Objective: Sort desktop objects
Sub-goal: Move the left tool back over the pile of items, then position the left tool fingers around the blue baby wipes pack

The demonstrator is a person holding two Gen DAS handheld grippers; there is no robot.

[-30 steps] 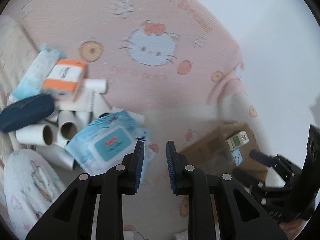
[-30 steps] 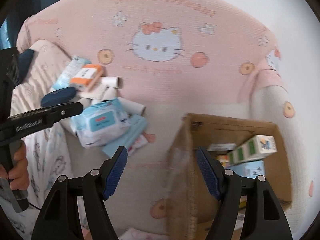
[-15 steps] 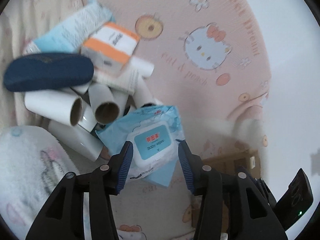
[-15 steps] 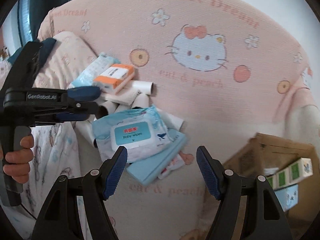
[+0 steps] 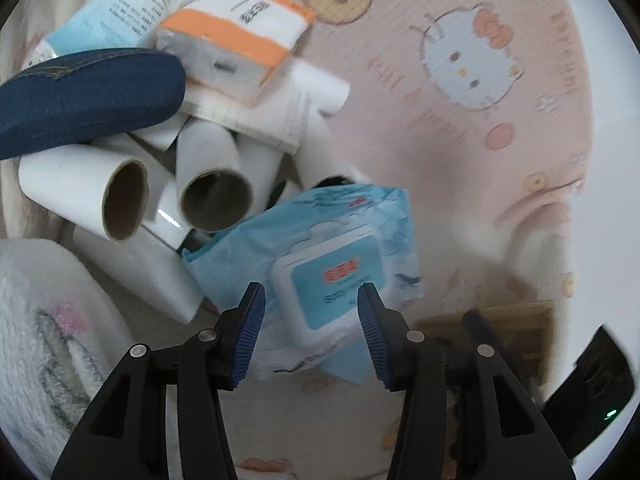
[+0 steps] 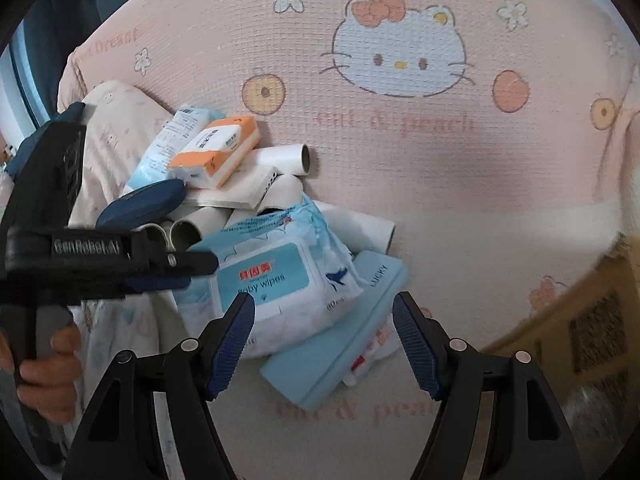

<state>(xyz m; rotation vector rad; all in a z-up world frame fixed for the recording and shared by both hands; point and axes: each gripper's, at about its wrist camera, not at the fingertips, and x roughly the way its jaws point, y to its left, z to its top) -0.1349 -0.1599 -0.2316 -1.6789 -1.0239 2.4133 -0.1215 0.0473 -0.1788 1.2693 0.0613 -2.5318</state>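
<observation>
1. Your left gripper hangs over the baby wipes pack. Its jaws stand apart on either side of the pack's hard lid, and the pads do not appear to press on it. Nothing is held.
2. Your right gripper is also spread wide and empty. The far corner of the wipes pack and the pale blue flat box beneath it show between its fingers.
3. Progress, as a judgement: early to middle. The cardboard box at the right edge is blurred, so you cannot tell what it contains.
4. Left to sort, all in one heap:
   - wipes pack, lying on the flat box
   - orange-and-white tissue pack
   - blue tube-like packet
   - dark blue denim case
   - several white cardboard tubes
   - a notepad under the tissue pack
5. Surface: soft pink knit blanket with cat-and-peach print, rumpled, so objects lean and sink. A white plush blanket lies near left.
6. Room: white wall at right, and a dark curtain at upper left in the right wrist view.
</observation>
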